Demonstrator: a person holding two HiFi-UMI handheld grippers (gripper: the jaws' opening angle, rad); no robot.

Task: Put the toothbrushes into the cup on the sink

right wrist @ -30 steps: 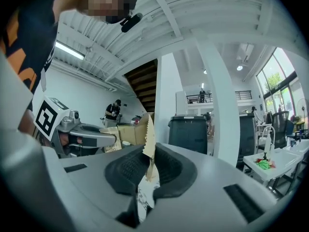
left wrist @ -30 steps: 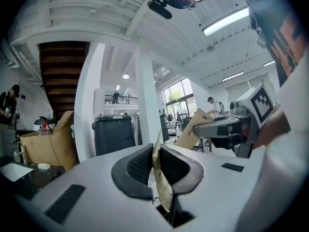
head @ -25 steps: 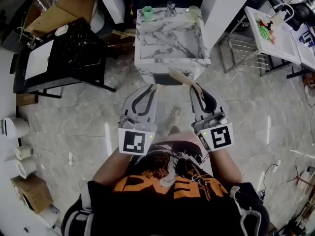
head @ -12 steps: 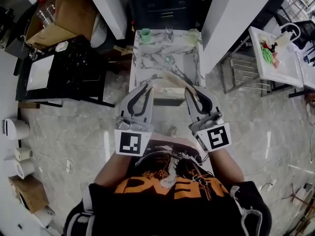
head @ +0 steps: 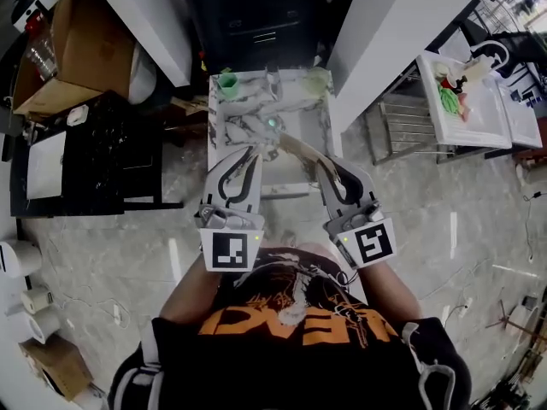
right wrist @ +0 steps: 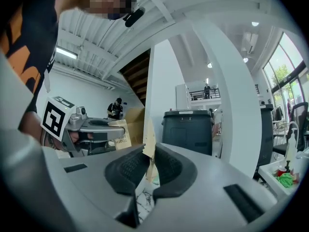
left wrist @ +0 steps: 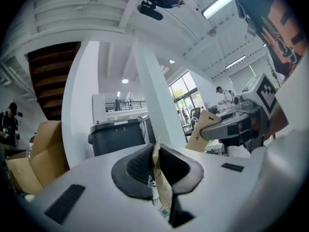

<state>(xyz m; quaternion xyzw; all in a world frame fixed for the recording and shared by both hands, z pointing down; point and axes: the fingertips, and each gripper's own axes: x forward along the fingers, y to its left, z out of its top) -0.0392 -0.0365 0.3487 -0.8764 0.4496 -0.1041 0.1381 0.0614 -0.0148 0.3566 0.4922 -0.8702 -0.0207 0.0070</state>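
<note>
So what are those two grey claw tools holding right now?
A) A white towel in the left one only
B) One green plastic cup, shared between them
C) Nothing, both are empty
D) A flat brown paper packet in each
D: the left gripper has its jaws pinched on a flat brown paper packet, and the right gripper is pinched on a second brown packet.

Sink (head: 239, 114): glossy, veined marble look. Floor (head: 479, 220): polished stone, shiny. Toothbrush packs (left wrist: 161, 180): matt brown card. Pads (left wrist: 138, 168): black, ribbed, matt.
</note>
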